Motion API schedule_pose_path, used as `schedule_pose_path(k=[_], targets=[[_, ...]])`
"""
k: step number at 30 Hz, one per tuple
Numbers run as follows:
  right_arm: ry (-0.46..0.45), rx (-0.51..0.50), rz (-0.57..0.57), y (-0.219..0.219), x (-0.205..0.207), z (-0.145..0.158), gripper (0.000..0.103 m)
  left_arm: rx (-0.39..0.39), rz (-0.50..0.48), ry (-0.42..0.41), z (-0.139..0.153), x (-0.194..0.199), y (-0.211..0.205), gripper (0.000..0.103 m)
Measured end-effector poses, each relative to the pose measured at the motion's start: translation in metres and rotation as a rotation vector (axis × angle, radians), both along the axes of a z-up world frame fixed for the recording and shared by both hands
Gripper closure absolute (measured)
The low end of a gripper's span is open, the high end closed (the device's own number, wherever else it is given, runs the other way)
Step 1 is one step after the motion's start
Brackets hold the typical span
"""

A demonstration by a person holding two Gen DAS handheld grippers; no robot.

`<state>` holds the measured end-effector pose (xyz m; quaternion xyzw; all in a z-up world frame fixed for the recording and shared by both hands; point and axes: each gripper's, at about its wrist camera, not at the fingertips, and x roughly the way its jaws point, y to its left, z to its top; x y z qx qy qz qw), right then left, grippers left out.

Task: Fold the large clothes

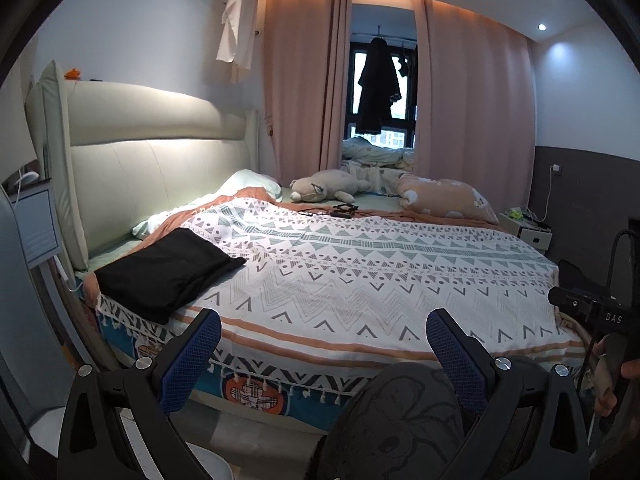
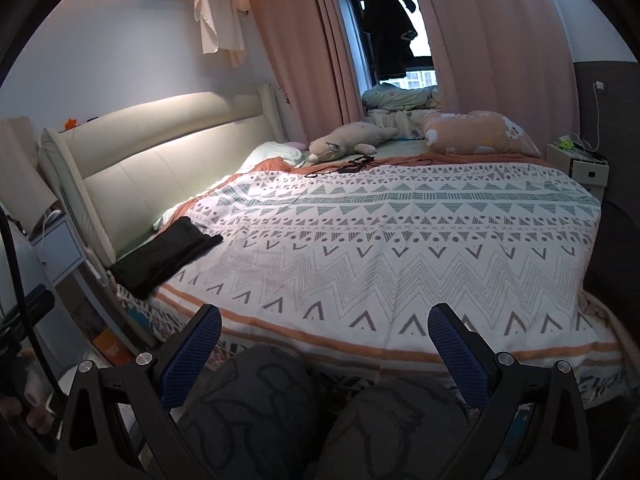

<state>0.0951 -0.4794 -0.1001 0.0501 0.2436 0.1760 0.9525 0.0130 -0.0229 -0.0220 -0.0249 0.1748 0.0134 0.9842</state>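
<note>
Lengthwise, folded black garment [image 1: 170, 270] runs from bed edge [image 1: 280, 390] toward headboard [image 1: 160, 160].

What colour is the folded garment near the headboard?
Black, plain, no visible pattern. The folded garment shows best in the left wrist view.

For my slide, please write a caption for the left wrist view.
Open left gripper faces a patterned bedspread with folded black garment near the headboard.

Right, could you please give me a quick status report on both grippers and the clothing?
Left gripper open, empty. Right gripper open, empty. Folded black garment lies on patterned bedspread near headboard, untouched. Nothing between.
</note>
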Motion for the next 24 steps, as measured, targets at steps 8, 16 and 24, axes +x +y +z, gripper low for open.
schedule_pose_path(k=[8, 16, 24], targets=[[0.0, -0.016, -0.013, -0.004, -0.022, 0.0, 0.0, 0.016, -0.036, 0.001, 0.0, -0.015, -0.013, 0.0], [-0.003, -0.009, -0.014, -0.007, -0.033, 0.001, 0.0, 0.009, -0.031, -0.012, 0.003, -0.03, -0.013, 0.0], [-0.008, -0.003, -0.017, -0.009, -0.036, 0.002, 0.0, 0.002, -0.027, -0.011, 0.002, -0.033, -0.012, 0.0]])
